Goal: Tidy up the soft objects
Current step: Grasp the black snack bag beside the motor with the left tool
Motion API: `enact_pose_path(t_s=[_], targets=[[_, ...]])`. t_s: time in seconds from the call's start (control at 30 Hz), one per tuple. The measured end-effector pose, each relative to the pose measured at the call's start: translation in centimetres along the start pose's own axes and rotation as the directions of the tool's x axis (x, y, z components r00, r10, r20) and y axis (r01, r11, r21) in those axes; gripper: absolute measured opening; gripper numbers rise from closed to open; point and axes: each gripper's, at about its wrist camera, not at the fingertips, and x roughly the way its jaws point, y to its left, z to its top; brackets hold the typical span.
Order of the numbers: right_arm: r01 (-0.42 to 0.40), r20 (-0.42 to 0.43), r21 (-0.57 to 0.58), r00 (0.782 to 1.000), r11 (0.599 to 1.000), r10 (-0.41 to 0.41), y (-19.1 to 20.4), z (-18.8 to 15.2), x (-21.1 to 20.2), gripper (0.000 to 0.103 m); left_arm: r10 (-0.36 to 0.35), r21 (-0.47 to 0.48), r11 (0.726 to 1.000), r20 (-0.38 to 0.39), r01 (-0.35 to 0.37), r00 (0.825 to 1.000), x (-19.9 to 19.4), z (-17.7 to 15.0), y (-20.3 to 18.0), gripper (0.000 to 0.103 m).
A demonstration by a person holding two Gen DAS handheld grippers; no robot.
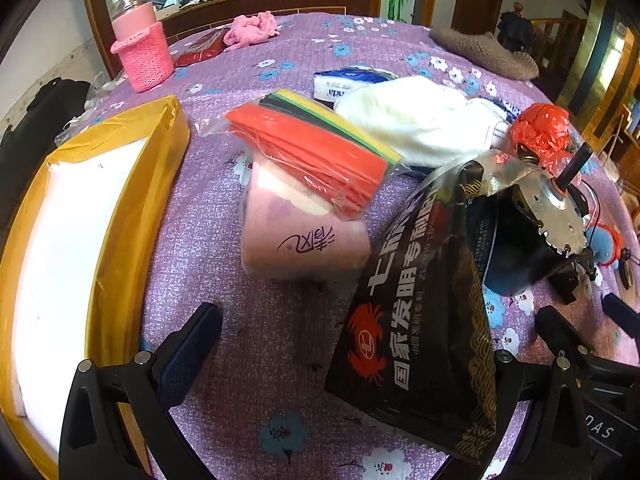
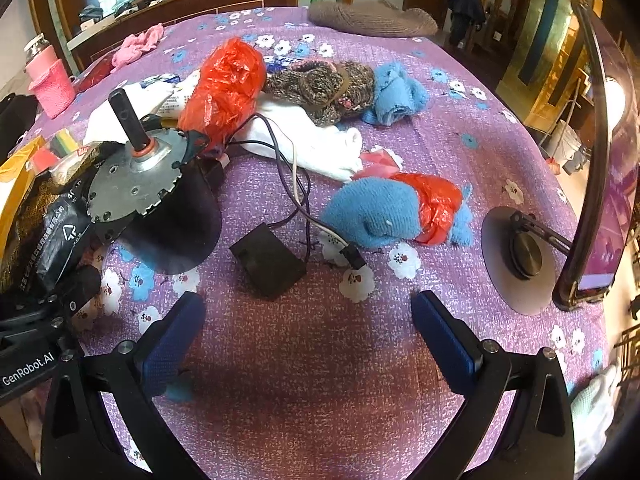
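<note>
My left gripper [image 1: 320, 356] is open above the purple floral cloth, with a black snack bag [image 1: 424, 320] lying over its right side. A pink tissue pack [image 1: 304, 236] sits just ahead, under a bag of orange and yellow cloths [image 1: 316, 148]. A white cloth [image 1: 416, 116] lies behind. A yellow box with a white inside [image 1: 80, 240] is at the left. My right gripper [image 2: 308, 336] is open and empty. Ahead lie a blue sock with red plastic [image 2: 384, 212], a white cloth [image 2: 304, 140], a brown knit piece [image 2: 324, 88] and a blue sock [image 2: 396, 96].
A motor [image 2: 148, 188] with wires and a black adapter [image 2: 268, 260] sits left of the right gripper. A red plastic bag [image 2: 224, 84] lies behind it. A phone stand base [image 2: 516, 256] is at the right. A pink knit-covered jar [image 1: 140, 40] stands at the back left.
</note>
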Motion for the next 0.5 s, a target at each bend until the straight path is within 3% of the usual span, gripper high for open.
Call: enact_pose_path(t_s=[0.23,0.3,0.43,0.5], targets=[[0.013,0.016,-0.003,1.0,1.0,-0.013,0.2,-0.9,-0.5,0.103,-0.009,0.0,1.0,0.001,0.009,1.0,-0.7,-1.1,0.4,0.101],[0.008,0.015,-0.007,1.0,1.0,-0.008,0.1,-1.1,-0.6,0.103,-0.04,-0.019,0.999,0.023,0.041,0.999,-1.6,-1.5,0.8,0.099],[-0.004,0.013,-0.044,1.0,0.999,0.005,0.2,-1.6,-1.1,0.103,-0.117,-0.042,0.991,0.138,0.124,0.983,-5.4,-2.2,2.3,0.099],[-0.023,0.016,-0.048,1.0,0.999,0.024,0.0,-1.8,-1.6,0.103,-0.138,-0.05,0.987,0.231,0.153,0.963,-8.1,-2.5,3.7,0.099]])
